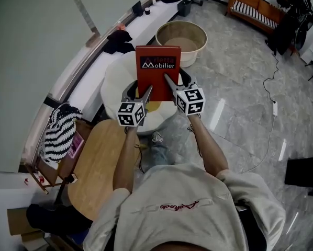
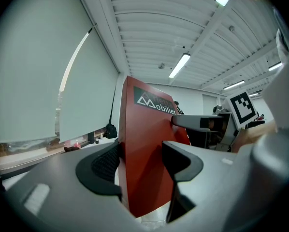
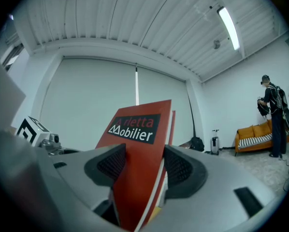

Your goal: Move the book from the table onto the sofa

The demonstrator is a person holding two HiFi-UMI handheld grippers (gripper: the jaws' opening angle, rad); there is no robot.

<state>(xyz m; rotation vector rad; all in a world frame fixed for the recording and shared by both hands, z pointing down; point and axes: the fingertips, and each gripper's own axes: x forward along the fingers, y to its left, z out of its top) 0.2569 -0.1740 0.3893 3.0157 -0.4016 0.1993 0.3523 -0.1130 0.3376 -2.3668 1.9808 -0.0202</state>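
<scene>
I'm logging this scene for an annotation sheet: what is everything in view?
book: 1, red, held between both grippers, over the seat in the head view
seat: 1, white, rounded, in front of the person
tub: 1, beige, round, beyond the seat
table: 1, wooden, round, at the person's left
bag: 1, black-and-white striped, left of the table
garment: 1, black, on the window ledge
sofa: 1, orange, at the far wall
background person: 1, dark clothes, standing by the sofa
left gripper: 1, grey, shut on the book
right gripper: 1, grey, shut on the book
</scene>
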